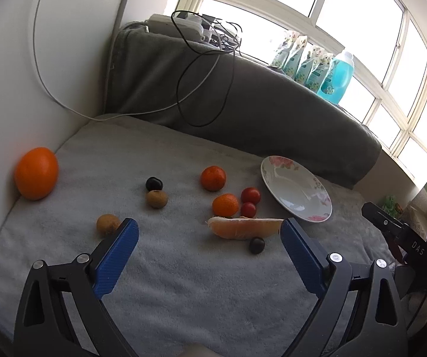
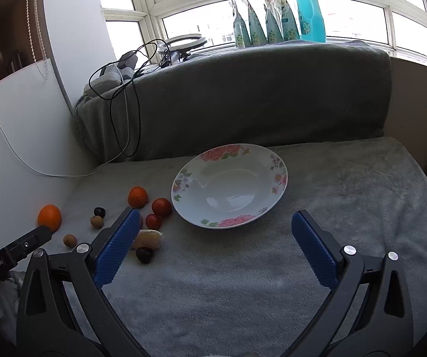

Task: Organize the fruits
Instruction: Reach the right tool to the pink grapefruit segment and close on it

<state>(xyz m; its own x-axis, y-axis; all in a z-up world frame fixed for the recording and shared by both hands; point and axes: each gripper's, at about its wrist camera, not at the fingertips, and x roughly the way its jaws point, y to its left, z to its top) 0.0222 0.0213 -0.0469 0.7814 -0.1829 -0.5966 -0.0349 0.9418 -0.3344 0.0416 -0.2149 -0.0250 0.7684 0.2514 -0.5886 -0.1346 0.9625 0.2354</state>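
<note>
A white ceramic plate [image 2: 276, 175] has pink flowers on its rim; a grey fleece blanket [image 2: 347, 196] lies under a round orange fruit [image 1: 36, 173] at far left.

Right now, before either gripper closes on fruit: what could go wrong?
1. The peeled pomelo segment is soft; a hard pinch may crush it.
2. The cherry tomatoes touch a tangerine, so grabbing one may send the others rolling.
3. The plate sits on plush blanket; dropped fruit could tip it.

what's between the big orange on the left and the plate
In the left wrist view, between the big orange and the plate lie a dark plum, a brown fruit, two mandarins and two tomatoes.
</note>
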